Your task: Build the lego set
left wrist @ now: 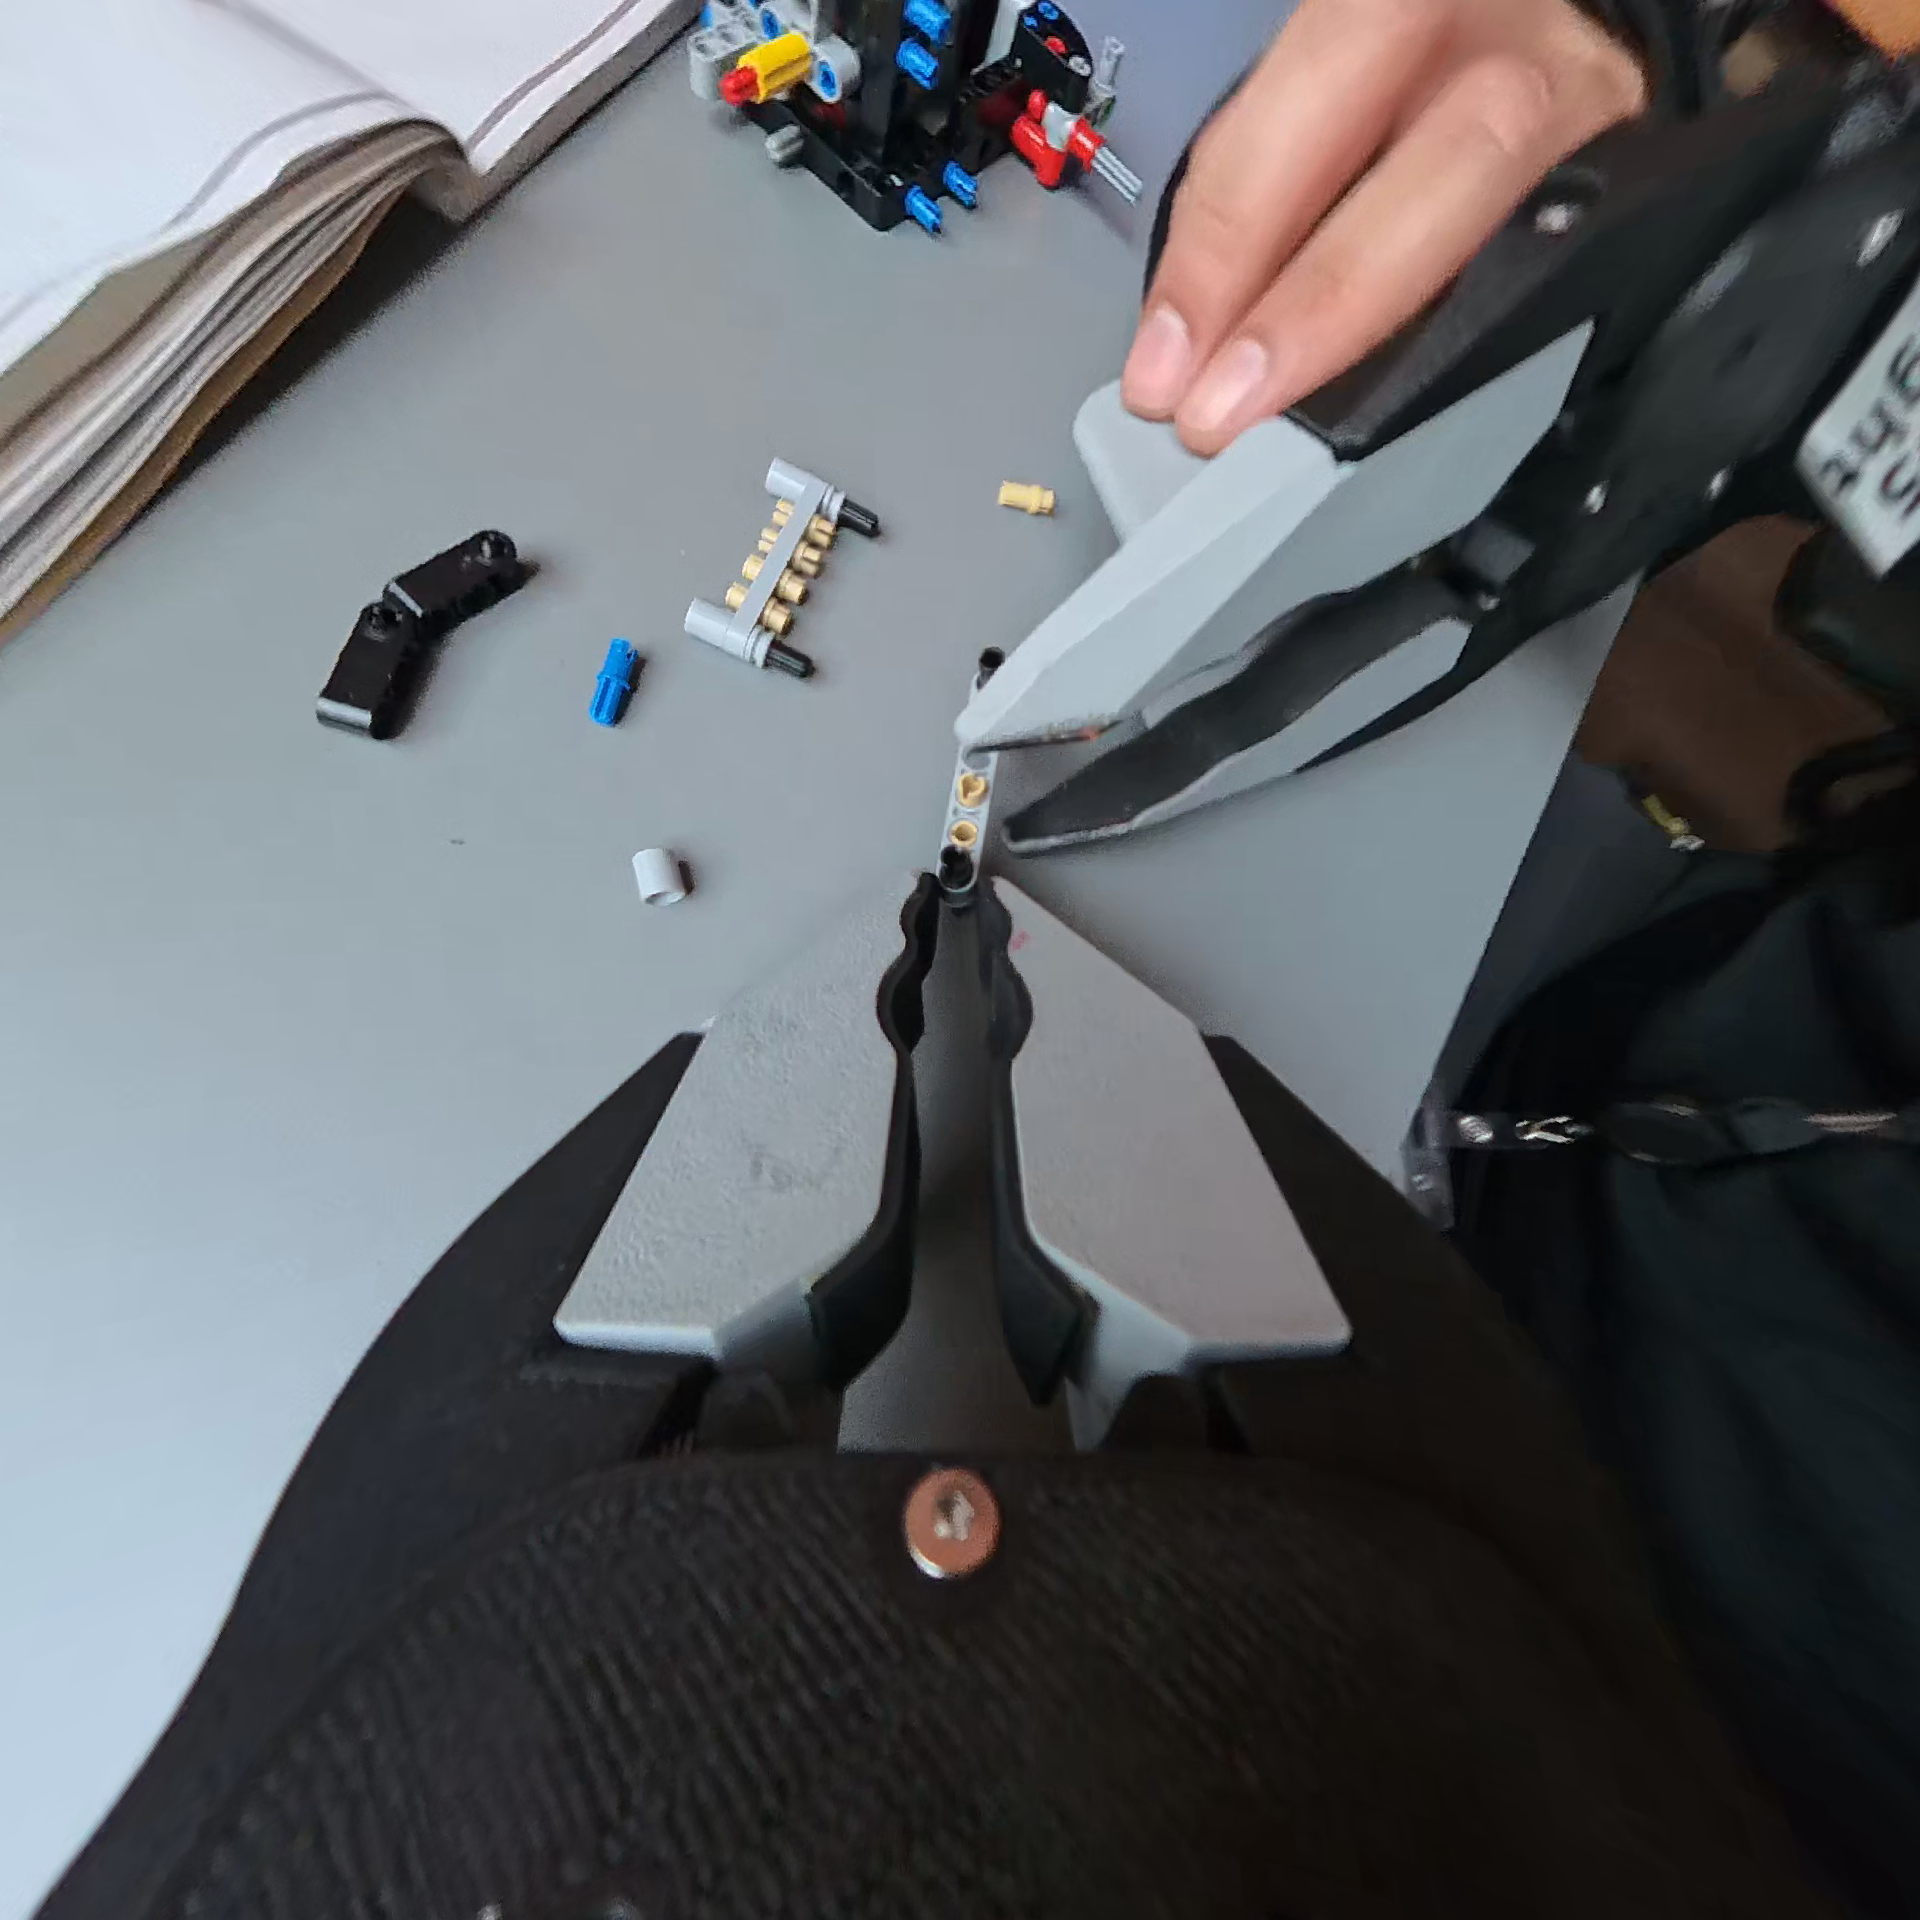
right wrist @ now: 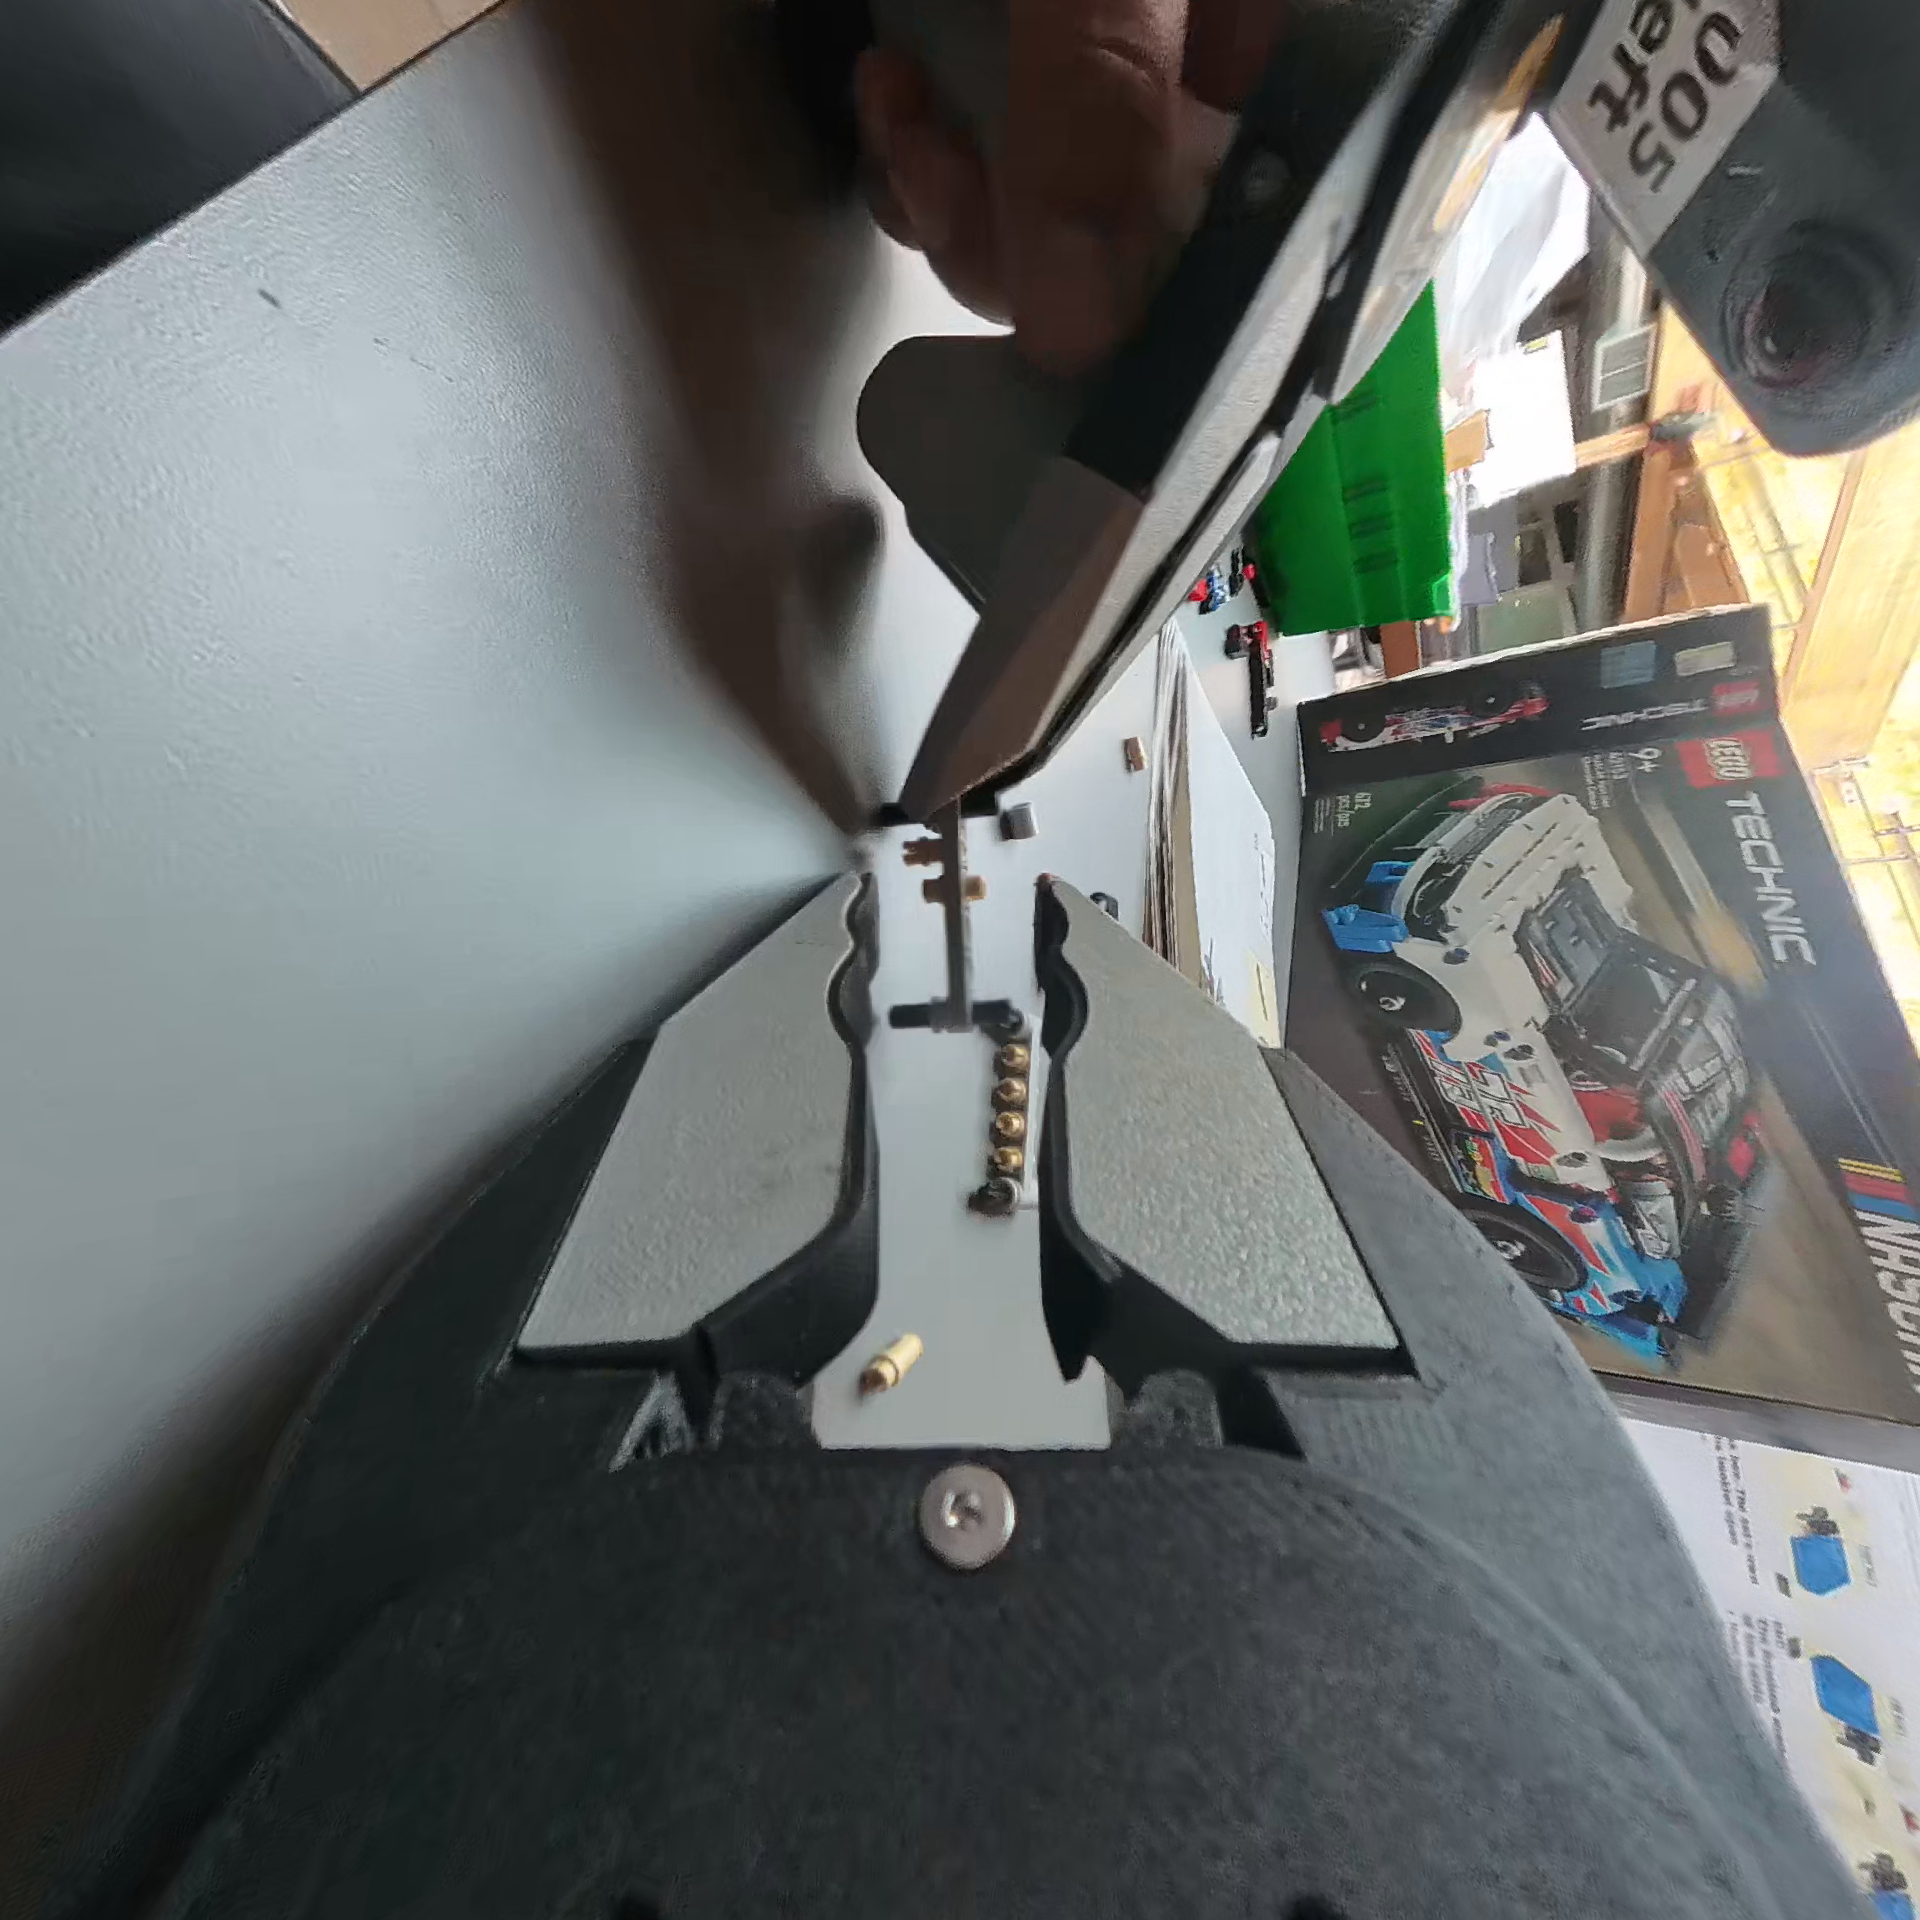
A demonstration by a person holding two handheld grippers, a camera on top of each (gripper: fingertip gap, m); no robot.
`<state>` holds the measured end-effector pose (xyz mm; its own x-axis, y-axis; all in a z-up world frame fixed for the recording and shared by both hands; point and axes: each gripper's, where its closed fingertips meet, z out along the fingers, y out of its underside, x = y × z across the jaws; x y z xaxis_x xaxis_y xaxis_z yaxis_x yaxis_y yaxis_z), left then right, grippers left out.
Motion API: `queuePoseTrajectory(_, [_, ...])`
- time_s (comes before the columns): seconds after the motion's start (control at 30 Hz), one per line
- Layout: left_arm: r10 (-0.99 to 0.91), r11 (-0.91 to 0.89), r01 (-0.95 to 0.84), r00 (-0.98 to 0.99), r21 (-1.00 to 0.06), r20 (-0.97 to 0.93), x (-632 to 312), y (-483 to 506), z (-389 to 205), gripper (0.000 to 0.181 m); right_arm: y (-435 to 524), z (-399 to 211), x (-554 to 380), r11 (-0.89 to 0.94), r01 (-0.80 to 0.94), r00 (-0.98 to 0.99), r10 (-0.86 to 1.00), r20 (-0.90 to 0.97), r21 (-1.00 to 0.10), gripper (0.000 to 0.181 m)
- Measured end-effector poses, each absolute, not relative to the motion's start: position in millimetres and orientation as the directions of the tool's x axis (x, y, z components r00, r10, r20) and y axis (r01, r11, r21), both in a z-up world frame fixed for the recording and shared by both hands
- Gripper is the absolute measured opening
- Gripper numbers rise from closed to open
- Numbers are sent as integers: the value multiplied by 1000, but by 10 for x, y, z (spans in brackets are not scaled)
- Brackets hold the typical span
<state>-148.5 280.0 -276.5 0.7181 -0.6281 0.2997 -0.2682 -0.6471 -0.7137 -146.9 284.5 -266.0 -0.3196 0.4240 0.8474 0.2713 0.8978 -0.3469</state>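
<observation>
My left gripper point(left wrist: 961, 894) is shut on the near end of a thin grey beam point(left wrist: 971, 800) that carries tan pins and a black pin at each end. It holds the beam above the grey table point(left wrist: 312, 1039). My right gripper point(left wrist: 987, 779) comes in from the right, open, with one finger on each side of the beam's middle. In the right wrist view the beam point(right wrist: 954, 935) stands between the open fingers of the right gripper point(right wrist: 953, 883). The left gripper point(right wrist: 925, 810) pinches the beam's far end from above.
Loose parts lie on the table: a grey beam assembly with tan pins point(left wrist: 779, 566), a black angled piece point(left wrist: 416, 644), a blue pin point(left wrist: 615, 681), a grey bush point(left wrist: 660, 876) and a tan pin point(left wrist: 1027, 497). A partial build point(left wrist: 904, 94) and open booklet point(left wrist: 208, 208) sit behind. The set's box point(right wrist: 1558, 1039) stands nearby. Only a small space, under 4 cm, lies between the two pairs of fingers. The grey bush point(left wrist: 660, 876) is about 5 cm from my left fingertips.
</observation>
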Motion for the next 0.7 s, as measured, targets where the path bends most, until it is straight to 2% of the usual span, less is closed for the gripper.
queuePoseTrajectory(0.03, [-603, -678, -227, 716, -699, 352, -1493, 2803, -2765, 5, 2853, -2671, -1492, 895, 281, -314, 427, 848, -347, 26])
queuePoseTrajectory(0.3, [-458, -801, -25, 670, -598, 585, -1480, 2807, -2754, 5, 2905, -2720, -1565, 888, 310, -315, 433, 844, -339, 10])
queuePoseTrajectory(0.5, [-380, -843, 70, 625, -533, 682, -1498, 2819, -2736, 5, 2932, -2753, -1597, 828, 357, -364, 549, 752, -432, 10])
queuePoseTrajectory(0.6, [-398, -824, 88, 612, -559, 683, -1511, 2830, -2672, 7, 2962, -2731, -1624, 791, 400, -390, 604, 695, -463, 10])
queuePoseTrajectory(0.7, [-486, -755, 45, 631, -654, 604, -1561, 2801, -2566, 14, 2948, -2752, -1589, 723, 456, -443, 690, 572, -520, 9])
